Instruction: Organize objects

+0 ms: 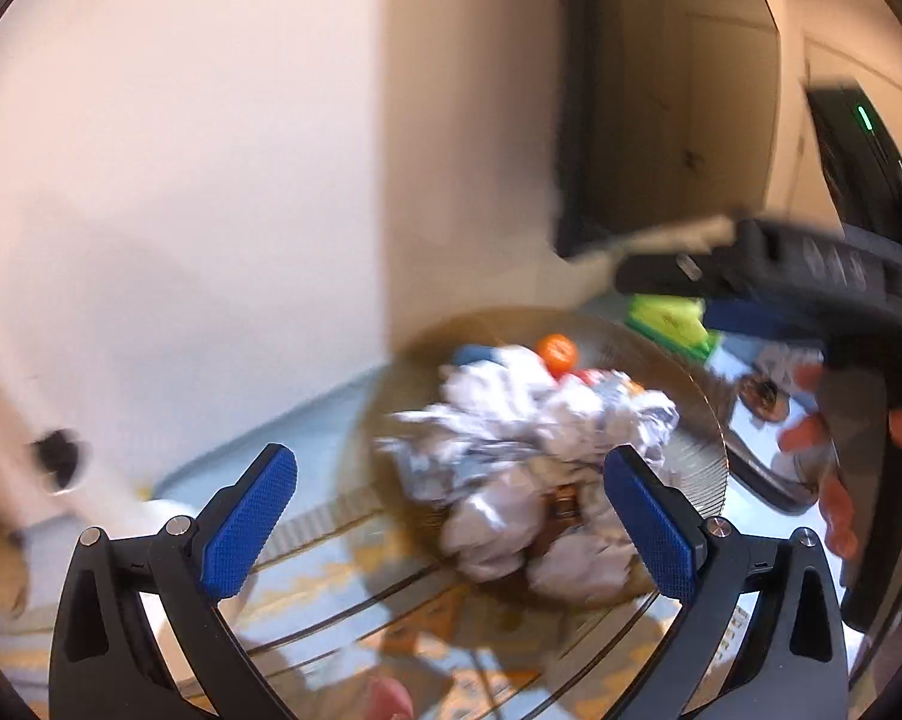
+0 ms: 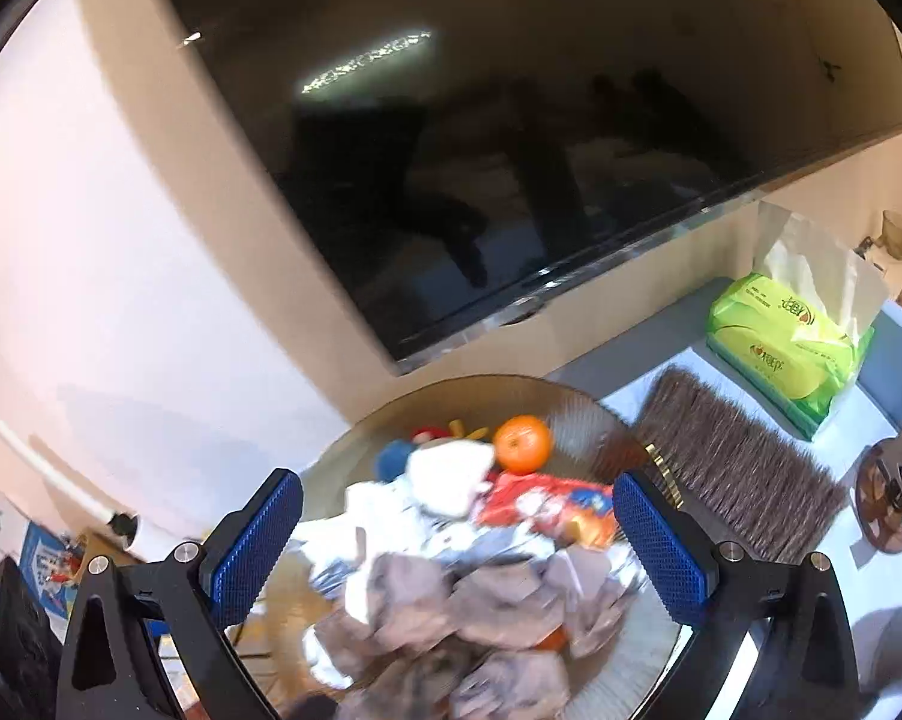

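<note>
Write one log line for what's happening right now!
left gripper: open, empty | right gripper: open, empty | bowl: orange, crumpled paper

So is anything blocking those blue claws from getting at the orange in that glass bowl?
Not from above. The orange sits uncovered at the far side of the glass bowl. Crumpled tissues lie heaped between it and the open right gripper, so reaching low means pushing through them. The open left gripper faces the same heap.

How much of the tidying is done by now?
Done, it seems: crumpled tissues, an orange and a snack packet lie heaped in the glass bowl. In hand: nothing; both the left hand-held gripper and right hand-held gripper are open. Left: perhaps the brush and tissue pack beside it.
</note>
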A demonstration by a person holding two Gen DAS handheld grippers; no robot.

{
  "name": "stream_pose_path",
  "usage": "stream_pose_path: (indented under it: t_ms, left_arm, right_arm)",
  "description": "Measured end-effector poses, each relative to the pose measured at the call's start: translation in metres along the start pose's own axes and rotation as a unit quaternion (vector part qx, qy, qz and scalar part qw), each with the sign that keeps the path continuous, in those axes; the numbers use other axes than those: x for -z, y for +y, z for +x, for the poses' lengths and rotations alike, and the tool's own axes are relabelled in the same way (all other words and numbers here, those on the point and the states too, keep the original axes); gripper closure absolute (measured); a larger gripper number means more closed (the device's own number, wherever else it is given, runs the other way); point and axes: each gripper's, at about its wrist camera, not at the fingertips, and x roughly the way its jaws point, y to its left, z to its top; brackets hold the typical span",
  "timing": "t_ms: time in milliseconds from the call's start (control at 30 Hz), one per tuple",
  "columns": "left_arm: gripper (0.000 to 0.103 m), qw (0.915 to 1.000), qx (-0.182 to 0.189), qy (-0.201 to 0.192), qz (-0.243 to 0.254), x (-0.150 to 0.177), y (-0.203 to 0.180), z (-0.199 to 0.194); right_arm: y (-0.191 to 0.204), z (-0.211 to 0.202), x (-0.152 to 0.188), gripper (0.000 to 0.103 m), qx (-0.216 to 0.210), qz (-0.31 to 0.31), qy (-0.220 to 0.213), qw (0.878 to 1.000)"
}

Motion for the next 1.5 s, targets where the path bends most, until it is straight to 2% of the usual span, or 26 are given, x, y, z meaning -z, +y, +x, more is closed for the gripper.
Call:
stream_pose_path:
  t_ms: [133, 267, 367, 433, 500, 533, 633, 700, 867, 967, 1033, 1133, 1300, 1500]
  left_arm:
    - [0.001, 0.9988, -0.042, -0.012, -0.02, 0.005, 0.047, -0.059]
    - [0.001, 0.9944, -0.102, 0.01, -0.025, 0.024, 0.087, -0.104]
    - [0.001, 0.9888, -0.14, 0.026, -0.044, 0.061, 0.115, -0.137]
    - [0.001, 0.9855, -0.147, 0.043, -0.072, 0.09, 0.131, -0.151]
    - [0.001, 0.9817, -0.139, 0.072, -0.109, 0.124, 0.146, -0.162]
    - [0.001, 0.9793, -0.138, 0.075, -0.128, 0.145, 0.151, -0.166]
    - [0.001, 0.9676, -0.175, 0.093, -0.157, 0.196, 0.16, -0.17]
    - [0.001, 0.9622, -0.179, 0.104, -0.177, 0.225, 0.166, -0.172]
    - [0.001, 0.9559, -0.179, 0.12, -0.2, 0.271, 0.165, -0.162]
    - [0.001, 0.9585, -0.179, 0.122, -0.186, 0.282, 0.157, -0.158]
    - [0.001, 0.9612, -0.185, 0.119, -0.166, 0.287, 0.151, -0.155]
    - [0.001, 0.9584, -0.178, 0.14, -0.174, 0.29, 0.153, -0.147]
    - [0.0, 0.9565, -0.187, 0.145, -0.171, 0.292, 0.153, -0.146]
    - [0.0, 0.9562, -0.188, 0.145, -0.172, 0.291, 0.153, -0.147]
  right_arm:
    - [0.037, -0.025, 0.016, 0.0, -0.019, -0.026, -0.007, 0.999]
    - [0.074, -0.05, 0.043, 0.0, -0.045, -0.057, -0.001, 0.997]
    - [0.101, -0.066, 0.068, 0.0, -0.061, -0.084, 0.017, 0.994]
    - [0.119, -0.076, 0.089, 0.0, -0.067, -0.099, 0.025, 0.993]
    - [0.13, -0.083, 0.113, 0.0, -0.067, -0.114, 0.037, 0.99]
    - [0.135, -0.085, 0.129, 0.0, -0.062, -0.121, 0.041, 0.99]
    - [0.141, -0.085, 0.176, 0.0, -0.011, -0.133, 0.047, 0.99]
    - [0.143, -0.081, 0.209, 0.0, -0.007, -0.157, 0.058, 0.986]
    - [0.145, -0.064, 0.289, 0.0, 0.013, -0.197, 0.097, 0.976]
    - [0.144, -0.051, 0.317, 0.0, 0.015, -0.202, 0.125, 0.971]
    - [0.146, -0.045, 0.33, 0.0, 0.022, -0.211, 0.126, 0.969]
    - [0.149, -0.042, 0.336, 0.0, 0.032, -0.221, 0.117, 0.968]
    - [0.143, -0.037, 0.339, 0.0, 0.049, -0.209, 0.115, 0.97]
    - [0.148, -0.033, 0.339, 0.0, 0.065, -0.219, 0.118, 0.966]
